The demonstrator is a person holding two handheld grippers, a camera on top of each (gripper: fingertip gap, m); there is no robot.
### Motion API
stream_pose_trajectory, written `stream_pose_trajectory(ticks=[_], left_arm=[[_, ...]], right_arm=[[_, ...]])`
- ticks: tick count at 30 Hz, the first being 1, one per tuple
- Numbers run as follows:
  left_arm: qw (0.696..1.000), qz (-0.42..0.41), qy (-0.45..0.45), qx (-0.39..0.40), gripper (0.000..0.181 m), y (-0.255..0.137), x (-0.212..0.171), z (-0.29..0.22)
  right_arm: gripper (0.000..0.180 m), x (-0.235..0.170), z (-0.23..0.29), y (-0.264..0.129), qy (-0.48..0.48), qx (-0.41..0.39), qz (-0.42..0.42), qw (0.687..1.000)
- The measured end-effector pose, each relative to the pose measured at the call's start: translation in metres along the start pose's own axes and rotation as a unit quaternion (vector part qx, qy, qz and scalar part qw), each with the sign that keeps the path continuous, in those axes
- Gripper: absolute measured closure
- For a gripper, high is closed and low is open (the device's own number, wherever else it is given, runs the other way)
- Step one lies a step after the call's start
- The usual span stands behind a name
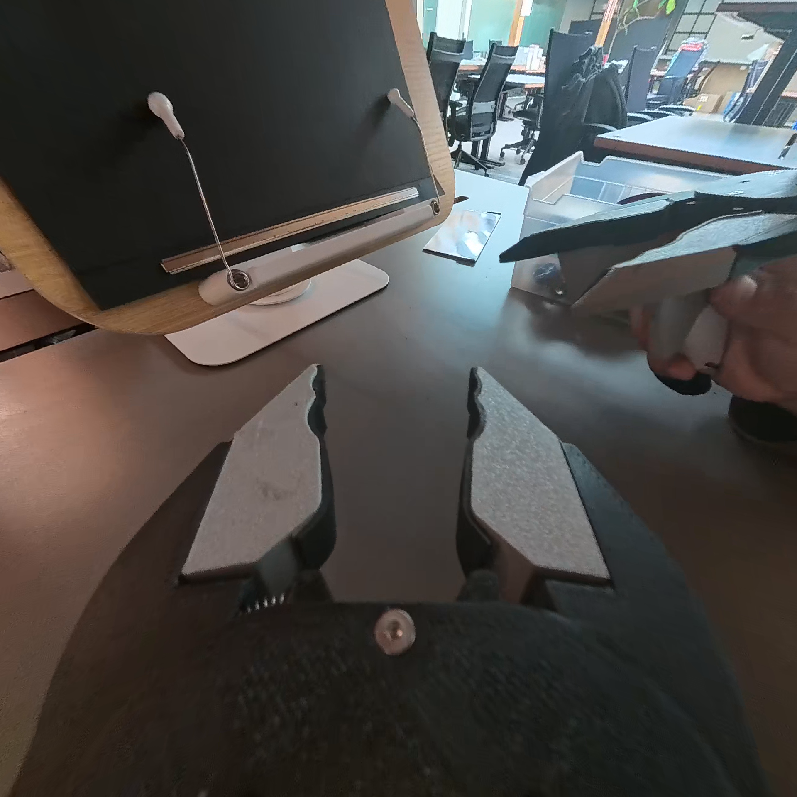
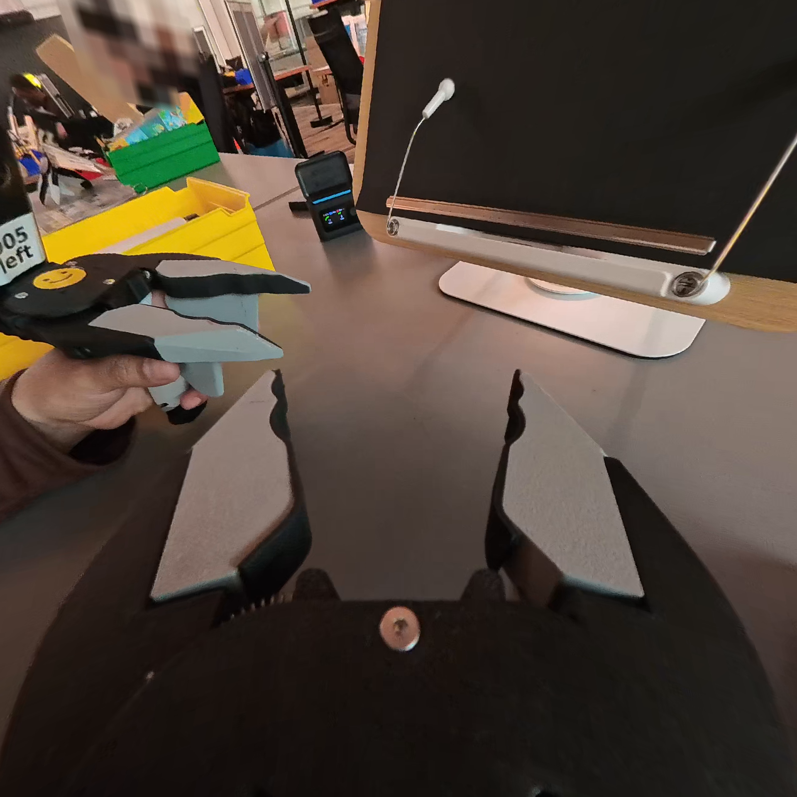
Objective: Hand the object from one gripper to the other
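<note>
My left gripper [image 1: 396, 374] is open and empty, low over the dark table [image 1: 431, 310]. My right gripper [image 2: 396, 378] is also open and empty over the same table [image 2: 388, 327]. Each shows in the other's view, held by a hand: the right one [image 1: 532, 278] at the right edge, the left one [image 2: 295, 319] at the left, both with jaws apart and nothing between them. The two point toward each other's sides, a short way apart. I cannot tell which object is the one to hand over.
A wood-edged book stand [image 1: 215, 129] with a black board, wire page holders and a white base [image 2: 582, 319] stands just ahead. A shiny flat plate [image 1: 463, 235] and white bin [image 1: 560, 189] lie right. A small black device [image 2: 332, 198], yellow bin [image 2: 172, 224] and green bin [image 2: 164, 155] lie left.
</note>
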State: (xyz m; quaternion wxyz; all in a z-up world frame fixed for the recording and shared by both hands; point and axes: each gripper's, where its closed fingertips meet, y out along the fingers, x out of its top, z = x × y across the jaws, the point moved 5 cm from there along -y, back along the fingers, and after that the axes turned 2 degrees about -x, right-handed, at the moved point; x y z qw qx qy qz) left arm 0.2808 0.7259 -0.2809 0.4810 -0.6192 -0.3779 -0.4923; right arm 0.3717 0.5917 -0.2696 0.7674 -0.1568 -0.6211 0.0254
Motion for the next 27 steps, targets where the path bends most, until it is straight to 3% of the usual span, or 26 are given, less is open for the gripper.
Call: stream_pose_trajectory(ticks=[7,13,17,22,25,27], left_arm=[[1.0,0.008,0.009,-0.006,0.122,0.002,-0.002,-0.003],[1.0,0.011,0.022,0.002,0.117,-0.016,0.01,-0.009],[0.999,0.02,0.049,-0.006,0.129,-0.069,0.038,-0.022],[0.989,0.072,0.076,0.102,0.127,-0.162,0.077,0.037],[0.968,0.161,0.049,0.185,0.122,-0.199,0.06,0.099],[0.95,0.235,0.004,0.206,0.129,-0.211,0.03,0.131]], right_arm=[[0.096,-0.005,0.006,0.005,-0.021,0.011,0.016,1.0],[0.092,-0.009,0.011,0.01,-0.035,0.013,0.025,0.999],[0.092,-0.009,0.014,0.01,-0.036,0.02,0.025,0.999],[0.09,-0.005,0.023,0.009,-0.046,0.029,0.018,0.998],[0.089,-0.006,0.024,0.009,-0.049,0.03,0.019,0.998],[0.088,-0.006,0.025,0.01,-0.047,0.032,0.019,0.998]])
